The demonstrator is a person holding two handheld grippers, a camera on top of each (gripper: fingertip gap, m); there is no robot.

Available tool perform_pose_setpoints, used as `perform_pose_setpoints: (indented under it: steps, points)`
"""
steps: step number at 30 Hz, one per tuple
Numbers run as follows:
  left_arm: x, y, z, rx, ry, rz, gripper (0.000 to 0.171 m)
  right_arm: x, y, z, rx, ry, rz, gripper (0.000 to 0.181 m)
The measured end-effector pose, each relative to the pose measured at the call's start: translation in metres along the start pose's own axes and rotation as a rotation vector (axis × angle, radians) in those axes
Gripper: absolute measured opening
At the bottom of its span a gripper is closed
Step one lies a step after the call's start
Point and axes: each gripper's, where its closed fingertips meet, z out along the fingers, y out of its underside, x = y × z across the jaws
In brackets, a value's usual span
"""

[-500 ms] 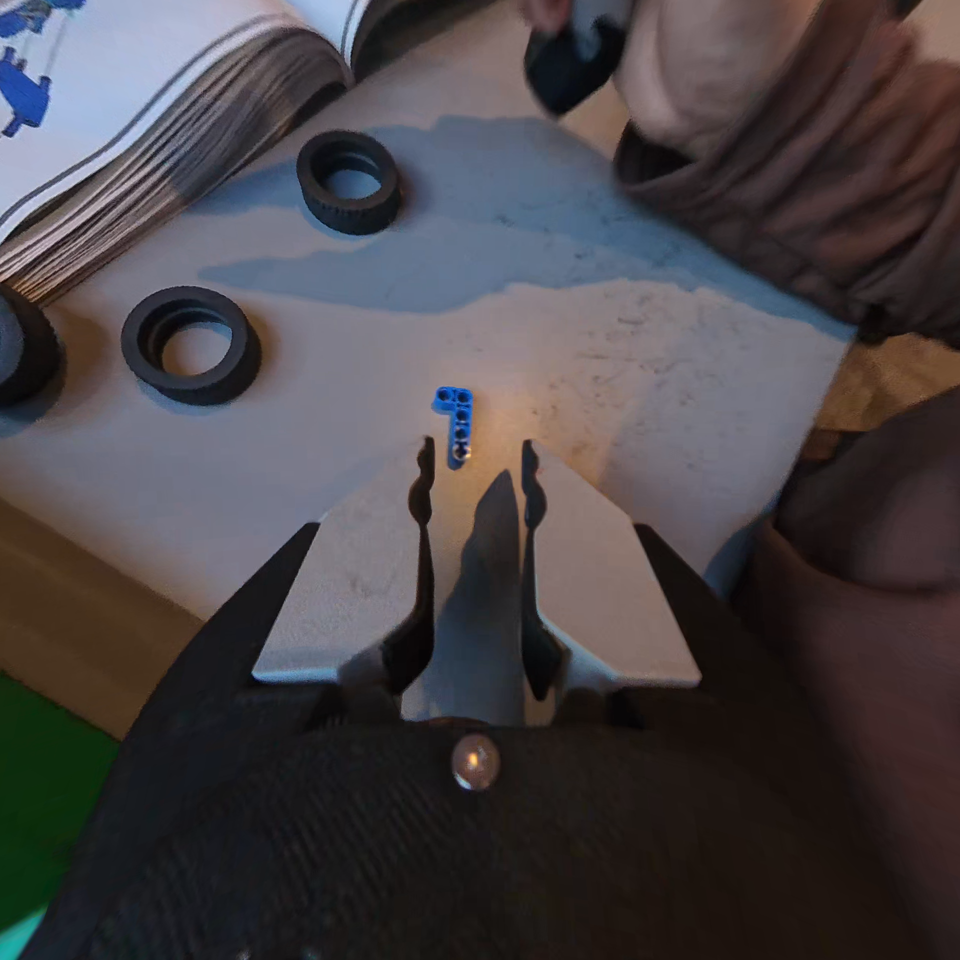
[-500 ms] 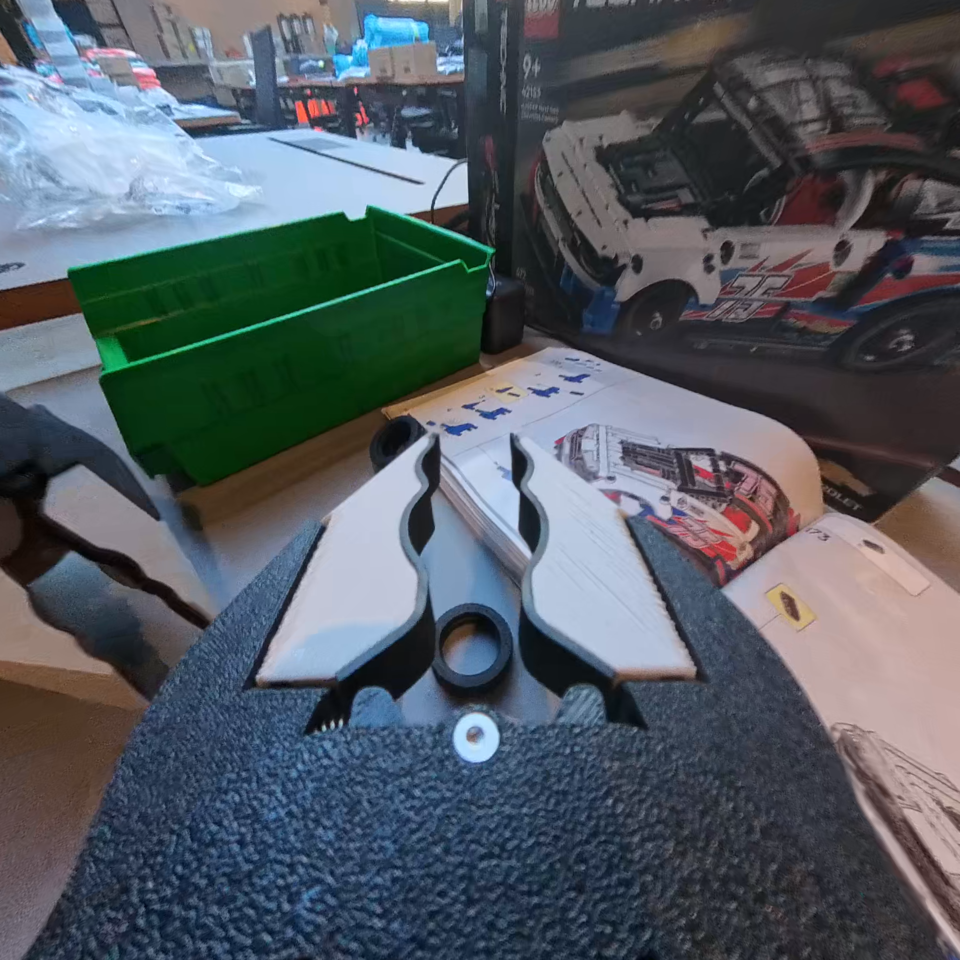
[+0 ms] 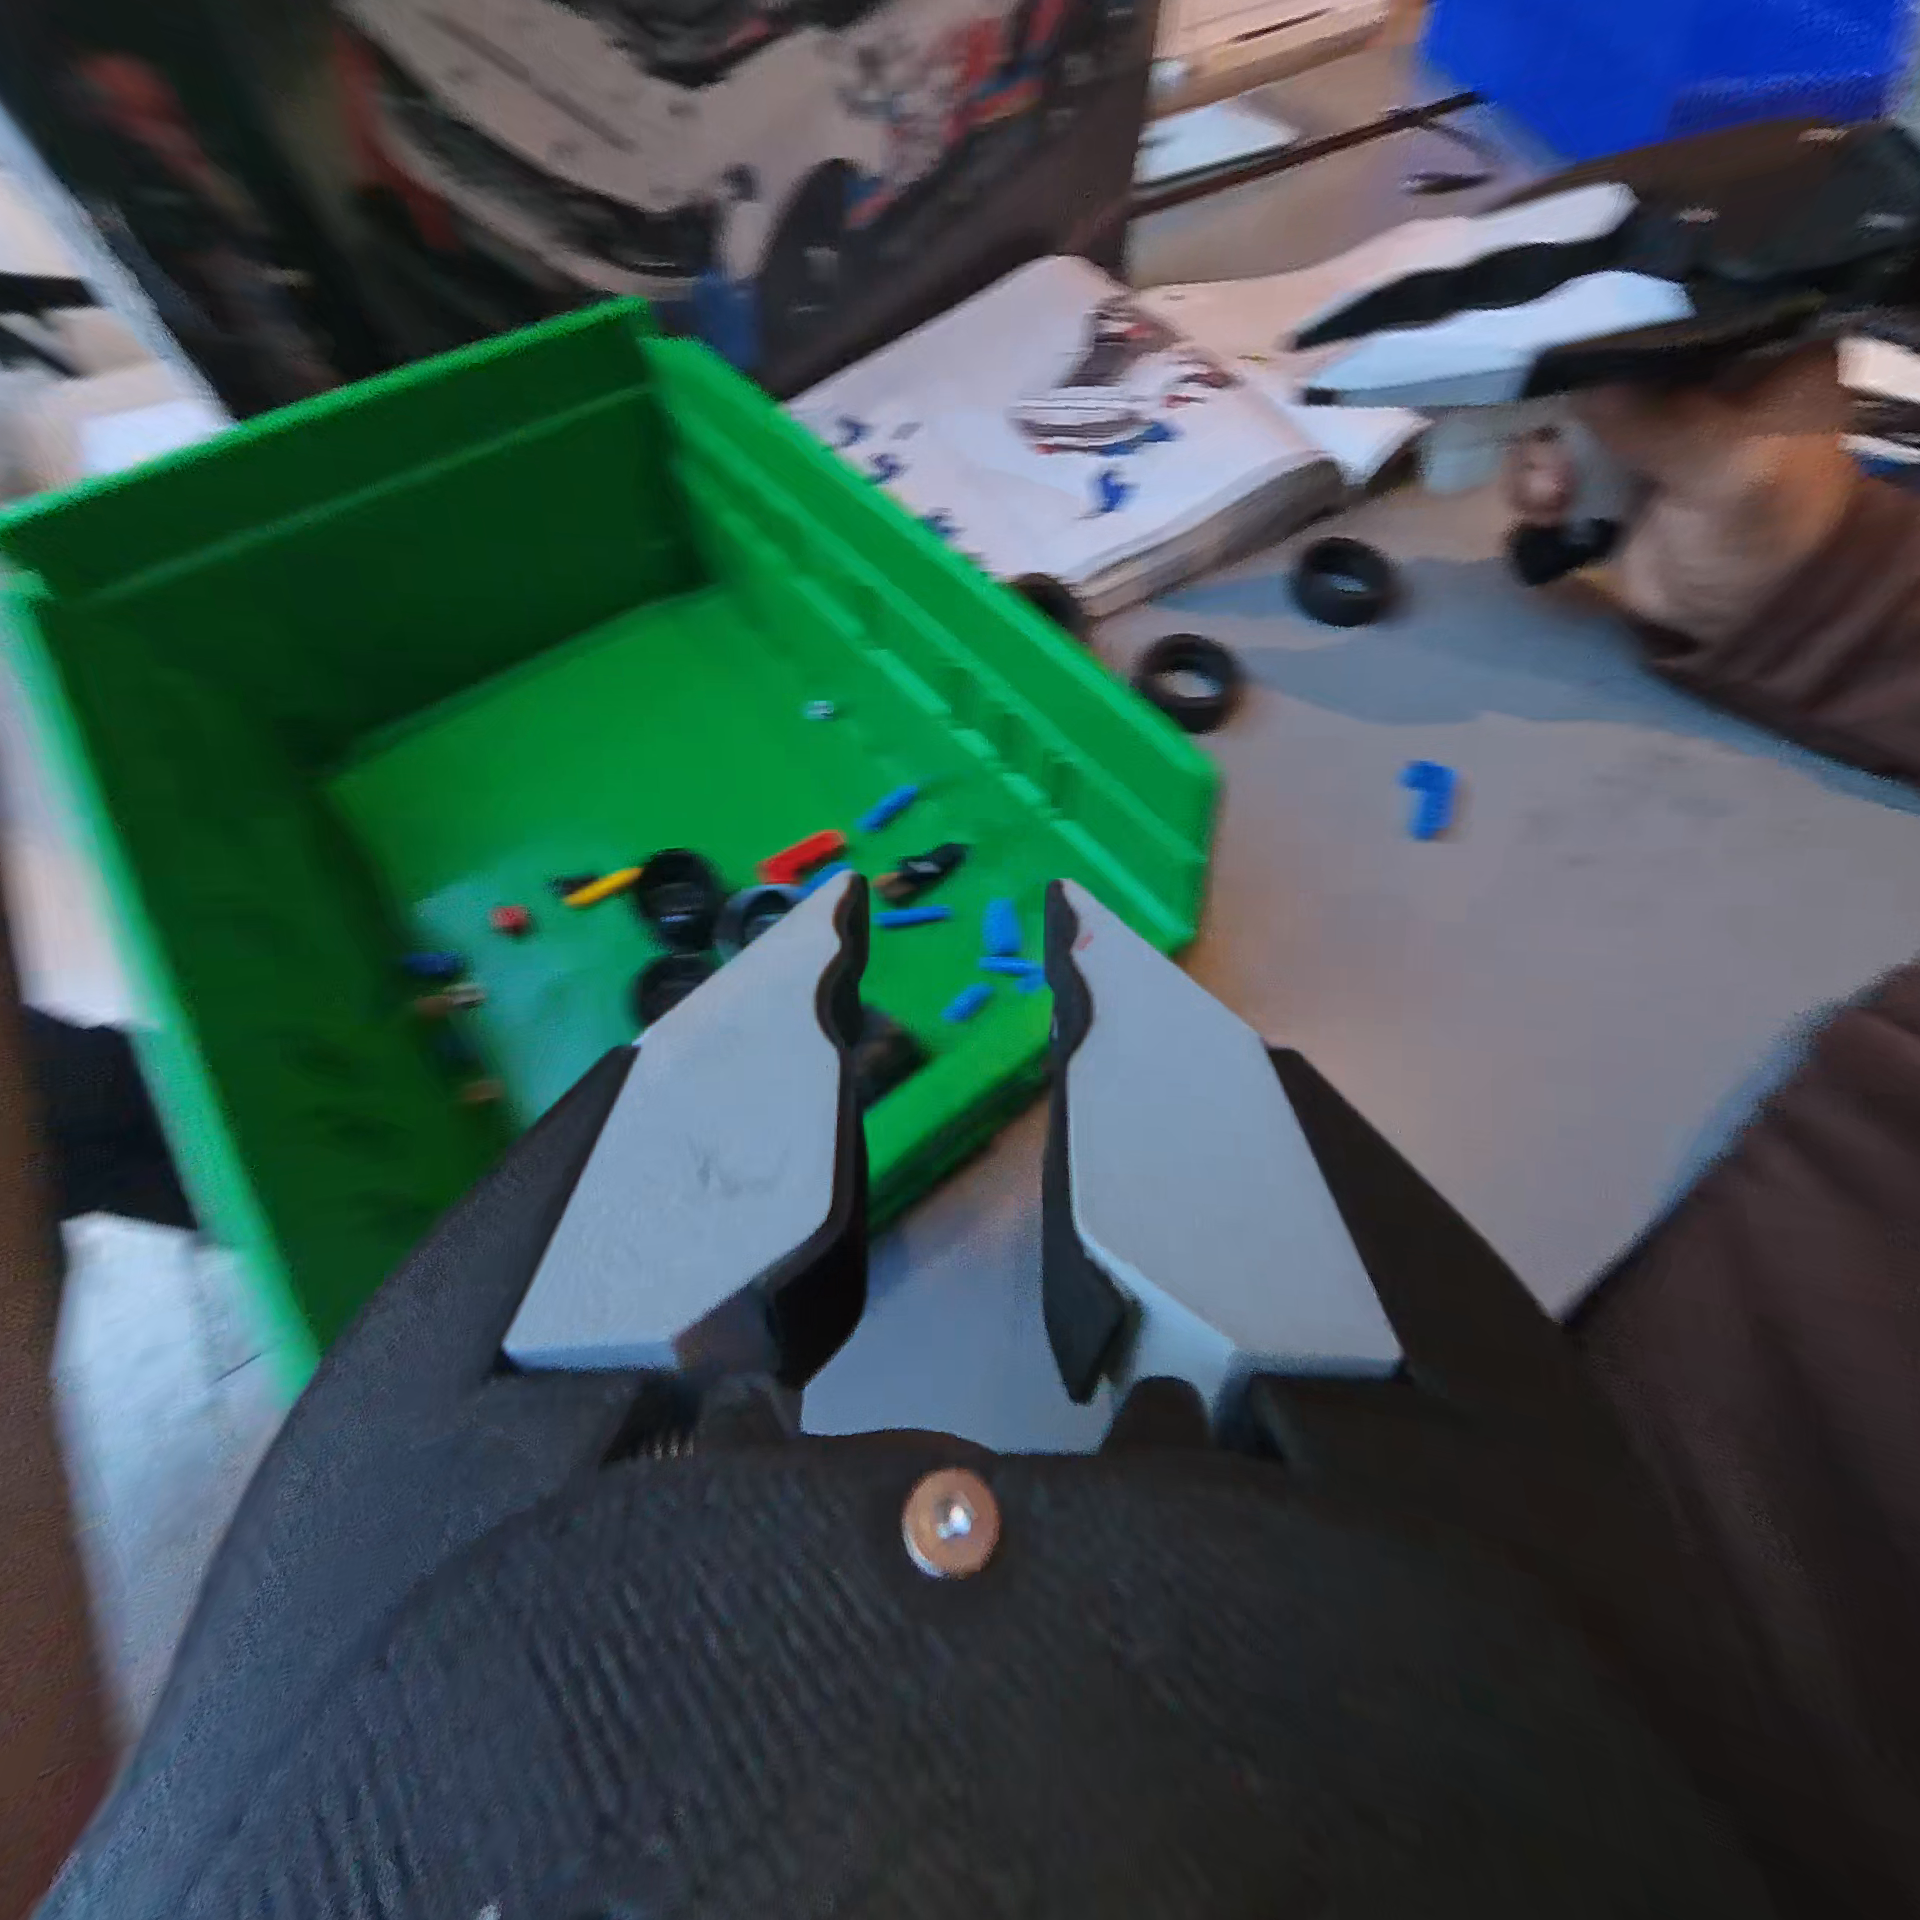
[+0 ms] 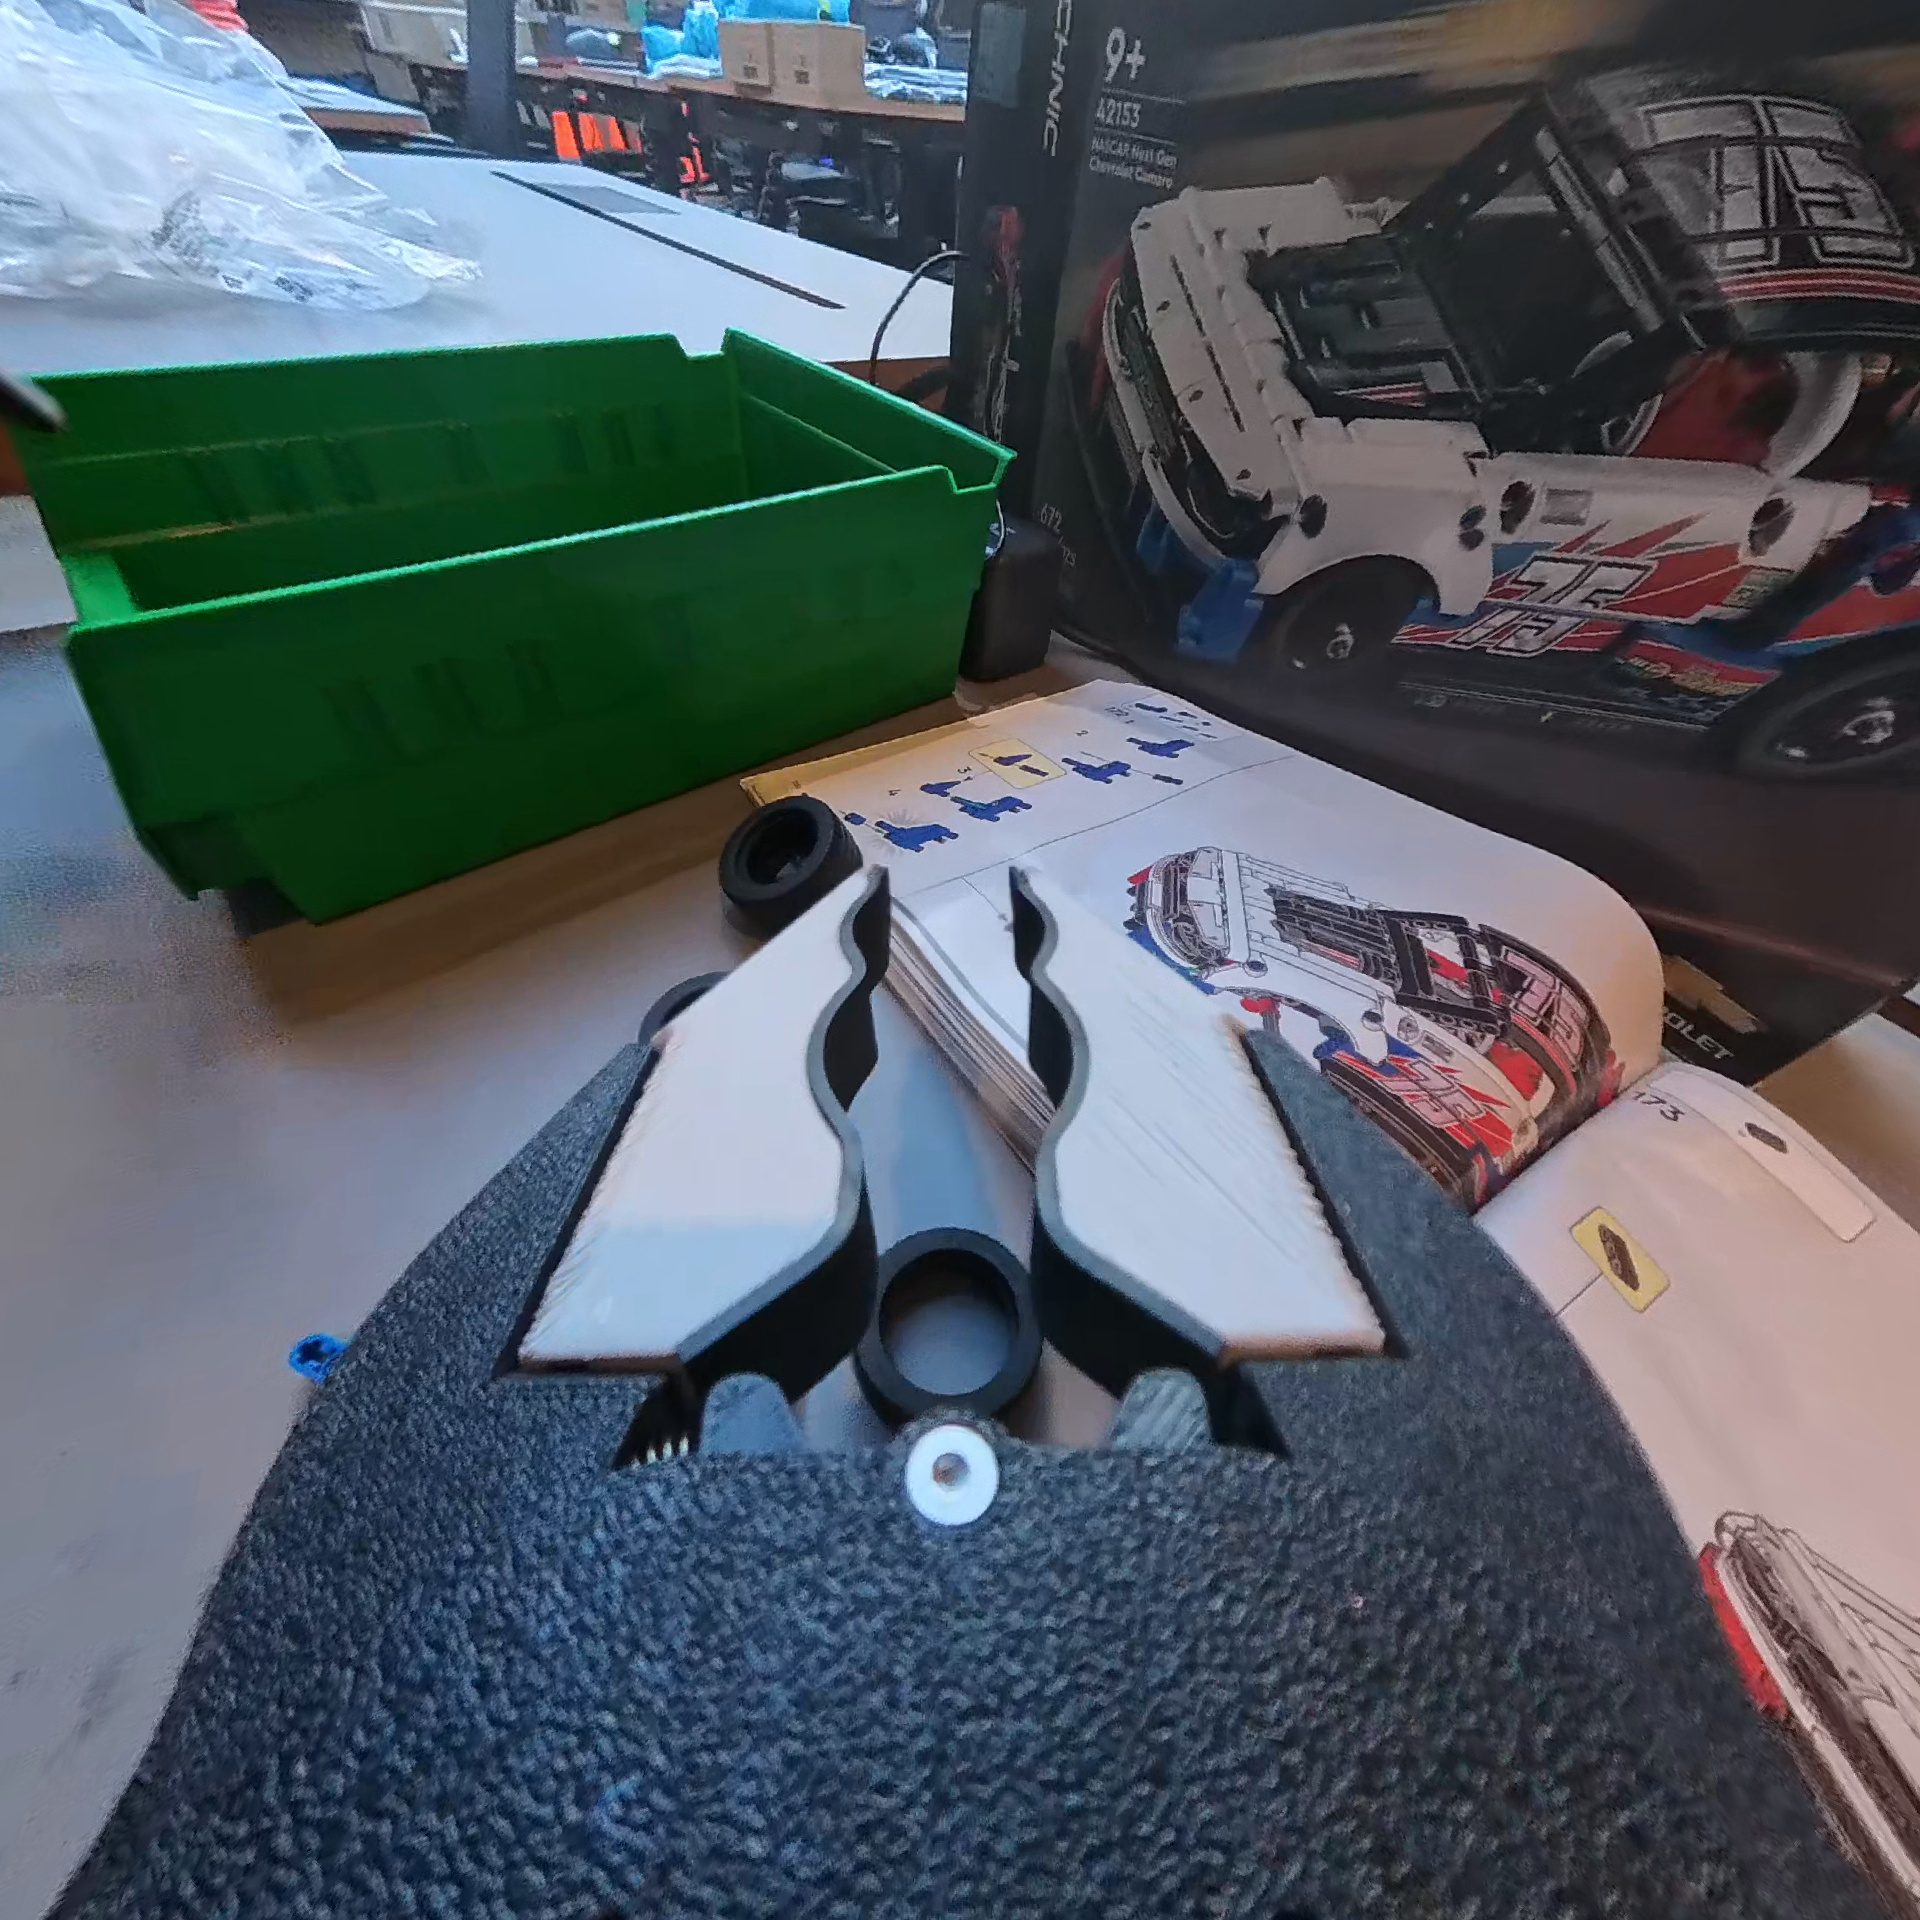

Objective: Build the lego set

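A green bin [image 3: 1101, 727] holds several small loose lego pieces [image 3: 800, 857] in blue, red, yellow and black. My left gripper [image 3: 951, 914] is open and empty, raised over the bin's near right corner. A small blue L-shaped piece [image 3: 1429, 798] lies on the table right of the bin. My right gripper [image 4: 948, 894] is open and empty, low over the table beside the open instruction booklet [image 4: 1299, 831]. A black tyre [image 4: 948, 1330] lies between its fingers near their base. My right gripper also shows in the left wrist view [image 3: 1486, 322], far right.
The green bin [image 4: 499, 665] stands left of the booklet in the right wrist view. More black tyres [image 3: 1190, 681] [image 4: 790, 857] lie near the booklet [image 3: 1091, 457]. The lego set box [image 4: 1507, 416] stands upright behind. A clear plastic bag [image 4: 177, 177] lies far left. A brown sleeve [image 3: 1787, 644] is at right. My hands' fingertips stand some 25 centimetres from each other.
My left gripper has lifted off the blue L-shaped piece and swung left toward the green bin, still open. My right gripper has barely moved.
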Motion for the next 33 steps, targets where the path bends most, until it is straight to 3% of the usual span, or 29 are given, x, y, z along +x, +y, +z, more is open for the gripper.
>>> perform_pose_setpoints:
  steps: [5,8,11,15,21,24,29,33]
  points:
    - [-0.072,-0.011,0.001,0.023,-0.182,0.024,0.029,0.007,0.003,0.002,0.006,0.024,0.013,0.023]
    - [-0.077,-0.017,0.013,0.077,-0.158,0.019,0.028,0.013,0.007,0.001,0.003,0.053,0.011,0.023]
    - [-0.062,-0.015,0.03,0.045,-0.021,0.024,0.027,0.018,0.011,0.004,-0.005,0.063,0.026,0.023]
    - [-0.014,0.015,0.056,-0.244,0.287,0.05,0.026,0.019,0.012,0.008,-0.012,0.049,0.043,0.023]
    - [0.014,0.061,0.089,-0.619,0.422,0.164,0.027,0.016,0.009,0.007,0.003,0.026,0.054,0.023]
    - [0.025,0.063,0.095,-0.684,0.485,0.123,0.029,0.016,0.006,0.003,0.022,0.017,0.067,0.023]
    - [0.016,0.071,0.103,-0.773,0.41,0.185,0.029,0.015,0.001,-0.002,0.05,0.001,0.081,0.023]
    - [0.017,0.075,0.102,-0.793,0.403,0.211,0.017,0.013,-0.002,-0.004,0.059,-0.007,0.078,0.022]
